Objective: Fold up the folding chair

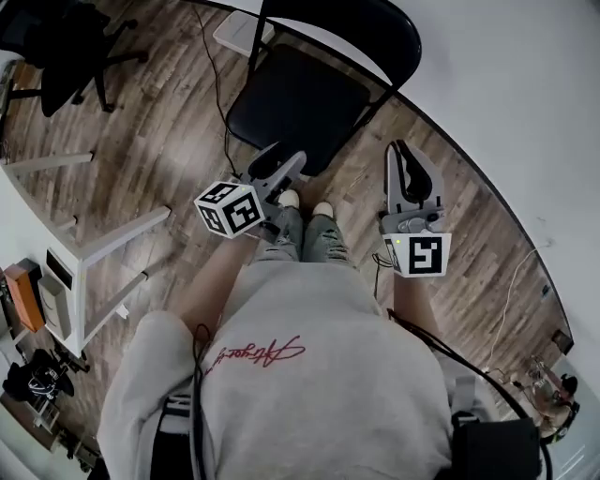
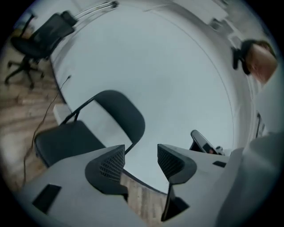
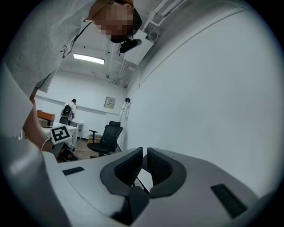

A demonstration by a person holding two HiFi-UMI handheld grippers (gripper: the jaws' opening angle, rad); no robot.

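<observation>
The black folding chair stands unfolded against the white wall, with its seat towards me and its backrest at the wall. My left gripper hangs just in front of the seat's near edge, apart from it. In the left gripper view the seat and backrest lie ahead and to the left; the left gripper is open with nothing between its jaws. My right gripper is to the right of the seat, pointing at the wall. In its own view the right gripper is shut on nothing.
A black office chair stands at the far left. White desk legs and an orange box are on my left. A cable runs over the wood floor beside the folding chair. The white wall curves along the right.
</observation>
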